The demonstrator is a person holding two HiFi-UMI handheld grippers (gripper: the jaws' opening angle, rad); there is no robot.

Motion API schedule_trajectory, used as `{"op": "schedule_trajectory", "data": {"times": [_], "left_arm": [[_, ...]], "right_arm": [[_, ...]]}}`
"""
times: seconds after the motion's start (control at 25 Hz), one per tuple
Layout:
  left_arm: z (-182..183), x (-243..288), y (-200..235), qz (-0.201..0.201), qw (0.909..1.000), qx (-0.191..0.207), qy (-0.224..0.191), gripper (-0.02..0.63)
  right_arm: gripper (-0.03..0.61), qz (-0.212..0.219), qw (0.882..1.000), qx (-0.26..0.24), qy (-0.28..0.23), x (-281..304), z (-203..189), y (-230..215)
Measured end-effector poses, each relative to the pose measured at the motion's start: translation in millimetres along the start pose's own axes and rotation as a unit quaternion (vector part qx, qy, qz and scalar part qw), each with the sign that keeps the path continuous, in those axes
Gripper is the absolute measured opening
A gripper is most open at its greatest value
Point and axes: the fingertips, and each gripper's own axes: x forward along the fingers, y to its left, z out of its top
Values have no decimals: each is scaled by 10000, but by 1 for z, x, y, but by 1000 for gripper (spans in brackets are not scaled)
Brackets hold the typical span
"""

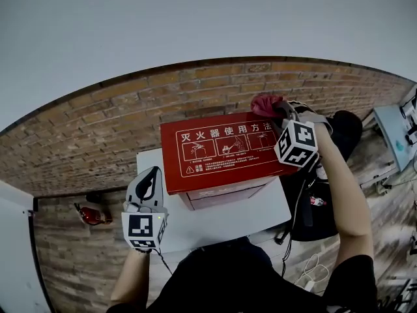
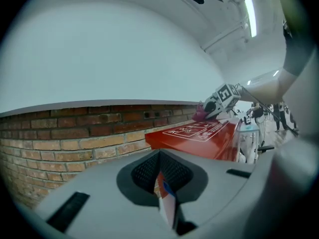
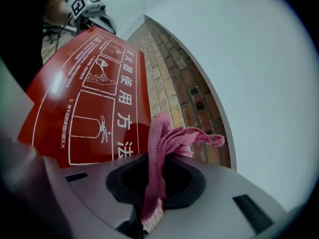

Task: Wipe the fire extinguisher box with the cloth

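Left arm: the bare forearm rises from the lower left of the head view, well short of the box.
Left gripper (image 1: 151, 178): sits over the left edge of the worktop (image 1: 228, 219), aimed roughly level at the wall, with its jaws closed together.
Right arm: the bare forearm below a black sleeve stretches up the right side to the box's far right corner.
Right gripper (image 1: 279, 107): tips downward at that corner, its jaws clamped on the cloth (image 1: 266, 102).
Cloth: pink and bunched; in the right gripper view a fold sticks out past the jaws, just over the lid's edge by the wall.
Left surroundings: a small red object (image 1: 91, 215) lies on the floor, too small to identify.
Behind: a brick wall (image 1: 98, 129), white above, runs close behind the box.
Right surroundings: a black bag (image 1: 342, 132) stands beside the worktop, with cables below it on the floor.
Box (image 1: 221, 147): red, resting on the white worktop between the two grippers.
Box direction: the lid, printed with white diagrams, faces up, and its print reads upright from the person's side.
Box long axis: left to right, along the wall.
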Motion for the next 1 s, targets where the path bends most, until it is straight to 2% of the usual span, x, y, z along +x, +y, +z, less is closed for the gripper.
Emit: {"op": "schedule_trajectory", "data": {"times": [0.28, 0.56, 1.0], "left_arm": [[6, -8, -11, 91, 9997, -140, -192, 15], [7, -13, -13, 193, 9994, -193, -228, 15], [7, -13, -12, 288, 9989, -215, -290, 15]], "right_arm": [[69, -38, 9976, -679, -88, -2, 4, 8], [69, -54, 9952, -950, -224, -11, 8, 17], [69, 196, 9929, -1155, -222, -41, 7, 43]]}}
